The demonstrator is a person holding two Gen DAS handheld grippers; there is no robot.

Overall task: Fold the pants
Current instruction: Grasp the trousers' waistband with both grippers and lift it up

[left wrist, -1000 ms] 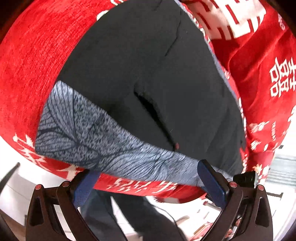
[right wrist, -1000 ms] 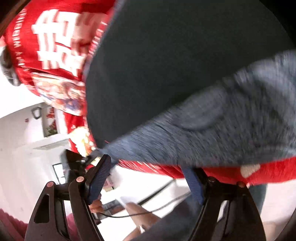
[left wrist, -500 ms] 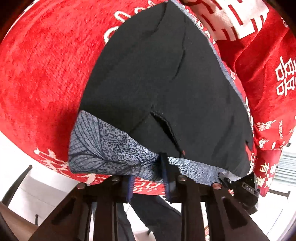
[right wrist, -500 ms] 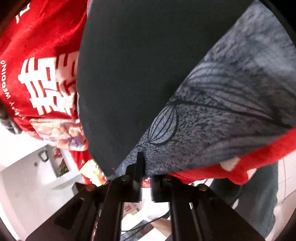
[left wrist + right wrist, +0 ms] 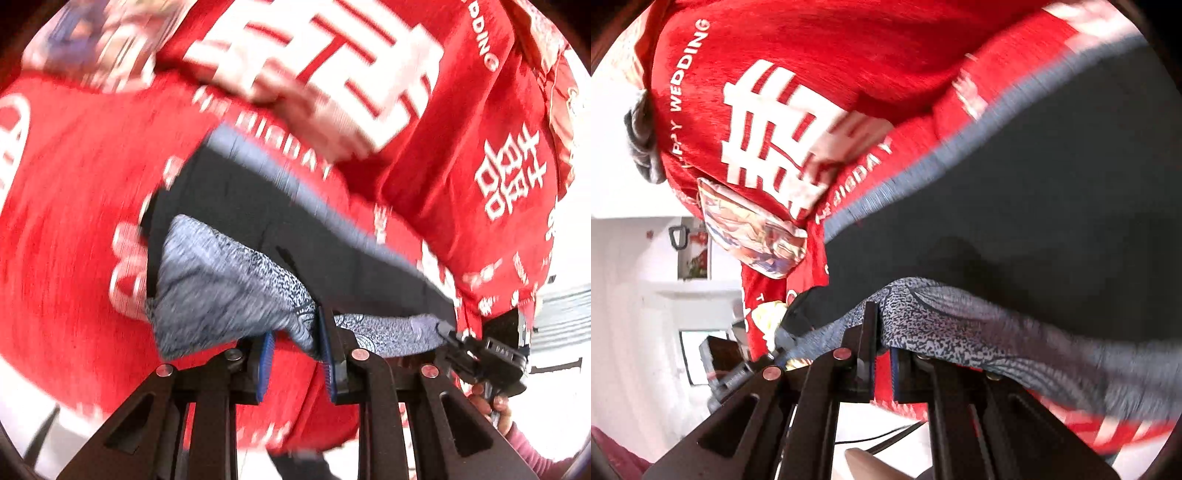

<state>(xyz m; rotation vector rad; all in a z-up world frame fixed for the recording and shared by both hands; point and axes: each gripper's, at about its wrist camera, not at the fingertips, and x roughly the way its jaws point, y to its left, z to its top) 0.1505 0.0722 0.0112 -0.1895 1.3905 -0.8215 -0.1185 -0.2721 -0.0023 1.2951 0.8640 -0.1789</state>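
Observation:
The pants (image 5: 295, 229) are dark, with a grey leaf-patterned band along the near edge (image 5: 229, 280). They lie on a red bed cover. My left gripper (image 5: 295, 343) is shut on the patterned band and holds it lifted and bunched. In the right wrist view the dark pants (image 5: 1034, 206) fill the right side. My right gripper (image 5: 882, 332) is shut on the same patterned band (image 5: 942, 321), which drapes over its fingers. The right gripper also shows at the right edge of the left wrist view (image 5: 480, 354).
The red cover (image 5: 74, 221) with white characters spreads under and around the pants. A red pillow with a big white character (image 5: 775, 129) lies beyond them. A printed cushion (image 5: 753, 229) sits at the bed's edge, with white furniture (image 5: 635, 295) behind.
Both grippers went from open to shut on the patterned band. They have since lifted it and carried it over the dark cloth, so the pants look shorter and bunched.

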